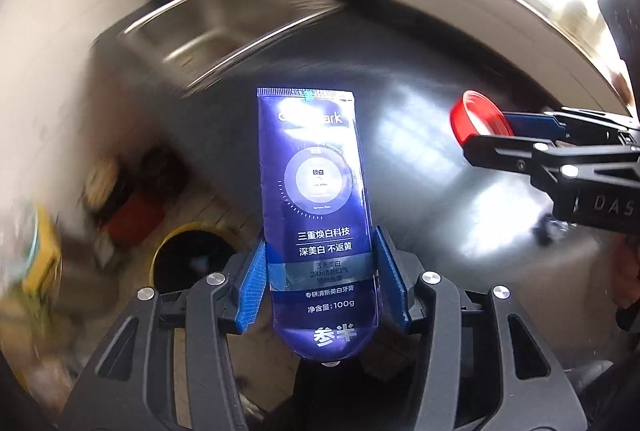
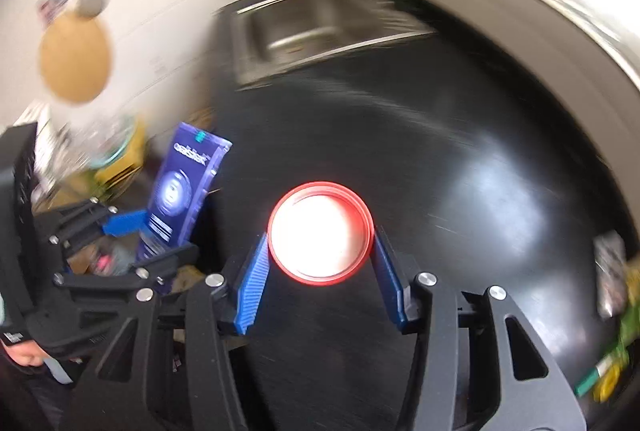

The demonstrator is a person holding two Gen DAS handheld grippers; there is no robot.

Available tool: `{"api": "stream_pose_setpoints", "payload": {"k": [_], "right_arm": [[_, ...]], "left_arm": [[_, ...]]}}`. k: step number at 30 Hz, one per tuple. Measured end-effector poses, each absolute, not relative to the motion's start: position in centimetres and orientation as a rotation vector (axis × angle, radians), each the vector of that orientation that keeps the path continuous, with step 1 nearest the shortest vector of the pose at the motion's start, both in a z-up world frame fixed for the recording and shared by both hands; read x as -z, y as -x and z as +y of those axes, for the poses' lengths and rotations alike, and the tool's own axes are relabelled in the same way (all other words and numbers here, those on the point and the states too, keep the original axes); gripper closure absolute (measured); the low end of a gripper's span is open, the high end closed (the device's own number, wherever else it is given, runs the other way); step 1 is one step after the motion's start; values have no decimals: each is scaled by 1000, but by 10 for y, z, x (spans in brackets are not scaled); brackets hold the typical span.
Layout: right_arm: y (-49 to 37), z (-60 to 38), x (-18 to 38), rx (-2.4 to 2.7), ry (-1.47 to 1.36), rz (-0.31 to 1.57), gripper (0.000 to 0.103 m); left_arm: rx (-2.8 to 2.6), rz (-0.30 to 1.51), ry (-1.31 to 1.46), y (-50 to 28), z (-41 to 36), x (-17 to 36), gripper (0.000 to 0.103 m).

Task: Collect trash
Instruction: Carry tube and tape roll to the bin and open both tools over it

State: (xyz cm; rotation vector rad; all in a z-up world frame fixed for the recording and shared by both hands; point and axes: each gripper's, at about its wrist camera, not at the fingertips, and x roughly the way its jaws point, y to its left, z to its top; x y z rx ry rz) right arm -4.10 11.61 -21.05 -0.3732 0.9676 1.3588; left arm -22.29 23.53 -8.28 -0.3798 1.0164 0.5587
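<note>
**Spotter:** Toothpaste tube (image 1: 320,223), 1 of it, blue, sits closest to your left lens. Your left gripper (image 1: 320,287) is clamped on its lower half, both blue pads against its sides, crimped end pointing up and away from you.

**Recorder:** Noted. Right side?

**Spotter:** Your right gripper (image 2: 320,255) pinches 1 red lid (image 2: 320,233), hollow side facing the lens, washed out white by glare. A pad touches each side of the rim. Left view shows the same lid (image 1: 478,119) edge-on at the tips of that gripper (image 1: 494,129).

**Recorder:** Where do both sit against the room?

**Spotter:** Both are held in the air above the black countertop (image 2: 460,171). From the right view, your tube (image 2: 184,187) hangs near the counter's left edge. 1 steel sink (image 1: 224,31) is set into the far end of the counter, blurred.

**Recorder:** Bins?

**Spotter:** 1 round bin with a yellow rim (image 1: 188,255), dark inside, low and left of your tube in the left view. Clutter beside it is too smeared to count.

**Recorder:** Anything else on the counter?

**Spotter:** Some wrappers (image 2: 612,275) at the right edge in the right view, green and yellow bits below them. Number unclear. 1 round tan board (image 2: 74,59) shows against the wall.
</note>
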Motion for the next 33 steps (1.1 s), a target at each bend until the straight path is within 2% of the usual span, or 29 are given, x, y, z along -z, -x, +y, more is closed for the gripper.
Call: {"api": "stream_pose_setpoints", "payload": {"k": [10, 18, 26, 27, 28, 29, 33], "right_arm": [[151, 243, 228, -1643, 585, 1017, 53], [202, 327, 249, -1696, 688, 1058, 53], [221, 368, 260, -1700, 744, 1060, 53], [220, 370, 260, -1696, 753, 1055, 51], [220, 371, 261, -1689, 760, 1057, 47], [220, 373, 262, -1684, 761, 1061, 39], [215, 371, 258, -1686, 748, 1059, 38]], "left_arm": [[-754, 1040, 609, 330, 293, 133, 53], [-811, 1005, 718, 364, 335, 176, 53], [-809, 981, 729, 373, 370, 201, 53], [-814, 978, 732, 374, 373, 203, 51], [-819, 976, 737, 374, 373, 204, 39], [-827, 974, 746, 376, 375, 206, 30], [-848, 974, 748, 380, 378, 209, 30]]}}
